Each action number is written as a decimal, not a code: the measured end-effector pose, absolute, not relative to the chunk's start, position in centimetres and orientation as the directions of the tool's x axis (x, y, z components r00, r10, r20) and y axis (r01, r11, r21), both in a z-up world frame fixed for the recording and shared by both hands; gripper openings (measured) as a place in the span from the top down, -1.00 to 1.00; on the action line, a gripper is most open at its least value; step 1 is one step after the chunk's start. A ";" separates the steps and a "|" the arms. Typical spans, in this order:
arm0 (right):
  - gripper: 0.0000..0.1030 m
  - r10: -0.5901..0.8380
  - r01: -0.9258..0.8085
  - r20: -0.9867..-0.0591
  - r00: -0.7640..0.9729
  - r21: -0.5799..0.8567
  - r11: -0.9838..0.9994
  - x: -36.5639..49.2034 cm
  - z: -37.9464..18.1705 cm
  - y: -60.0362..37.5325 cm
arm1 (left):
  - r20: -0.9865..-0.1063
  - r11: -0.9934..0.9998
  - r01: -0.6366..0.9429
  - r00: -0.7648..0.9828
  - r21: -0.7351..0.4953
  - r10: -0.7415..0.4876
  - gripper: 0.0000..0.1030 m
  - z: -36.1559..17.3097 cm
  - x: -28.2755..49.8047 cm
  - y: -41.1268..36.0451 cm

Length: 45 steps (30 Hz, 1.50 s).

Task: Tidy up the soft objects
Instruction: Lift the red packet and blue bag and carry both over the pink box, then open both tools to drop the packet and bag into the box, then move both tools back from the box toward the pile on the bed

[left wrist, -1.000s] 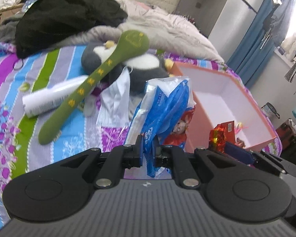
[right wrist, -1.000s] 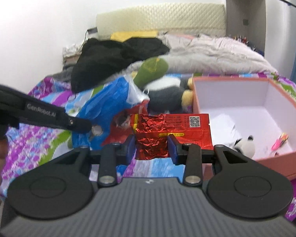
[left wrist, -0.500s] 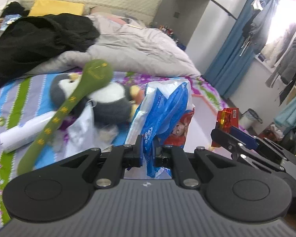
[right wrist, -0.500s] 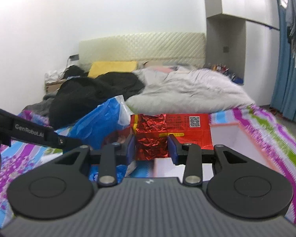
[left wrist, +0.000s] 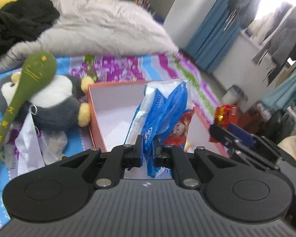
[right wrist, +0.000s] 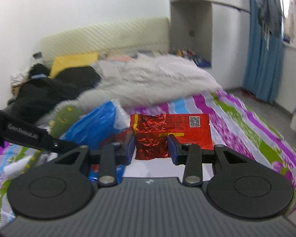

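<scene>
Gripping a blue-and-white bag point(left wrist: 163, 106), the left claw point(left wrist: 148, 154) is holding it above the orange box point(left wrist: 116, 106) just ahead, while the right claw point(right wrist: 151, 151) is clamping a red foil packet point(right wrist: 167, 126), likely for dropping inside.

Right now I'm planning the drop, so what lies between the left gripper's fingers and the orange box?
In the left wrist view, only the blue and white plastic bag that the left gripper pinches, hanging before the orange box.
</scene>
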State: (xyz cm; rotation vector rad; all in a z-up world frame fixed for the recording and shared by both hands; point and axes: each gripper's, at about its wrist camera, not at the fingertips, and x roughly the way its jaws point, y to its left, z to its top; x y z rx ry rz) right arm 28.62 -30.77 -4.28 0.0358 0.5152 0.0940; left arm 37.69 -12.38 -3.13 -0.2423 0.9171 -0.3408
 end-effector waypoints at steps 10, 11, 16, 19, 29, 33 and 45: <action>0.23 0.057 -0.006 -0.685 0.726 0.077 0.997 33.6 -9.7 -34.9 | -0.834 0.940 0.166 0.433 -0.300 -0.342 0.81 -7.4 43.4 -16.4; 0.23 0.059 0.002 -0.699 0.712 0.086 0.996 33.8 -10.1 -35.3 | -0.842 0.942 0.161 0.424 -0.293 -0.334 0.81 -7.6 44.0 -16.6; 0.20 0.048 0.040 -0.743 0.667 0.100 0.994 33.8 -12.0 -36.6 | -0.855 0.947 0.164 0.408 -0.276 -0.320 0.81 -7.7 45.1 -17.4; 0.15 0.054 0.046 -0.749 0.660 0.113 0.993 33.3 -12.5 -36.9 | -0.861 0.945 0.169 0.392 -0.280 -0.325 0.79 -8.0 45.2 -17.7; -0.15 0.069 0.035 -0.701 0.710 0.133 0.991 32.0 -10.7 -36.8 | -0.826 0.936 0.204 0.444 -0.286 -0.349 0.18 -6.7 44.0 -17.1; -0.15 0.082 0.014 -0.652 0.754 0.141 0.990 30.5 -9.2 -36.1 | -0.797 0.941 0.234 0.504 -0.246 -0.334 0.18 -5.2 42.3 -16.5; -0.15 0.150 -0.066 -0.519 0.842 0.177 0.982 25.1 -5.9 -32.9 | -0.676 0.943 0.281 0.662 -0.176 -0.324 0.18 -1.7 34.9 -12.9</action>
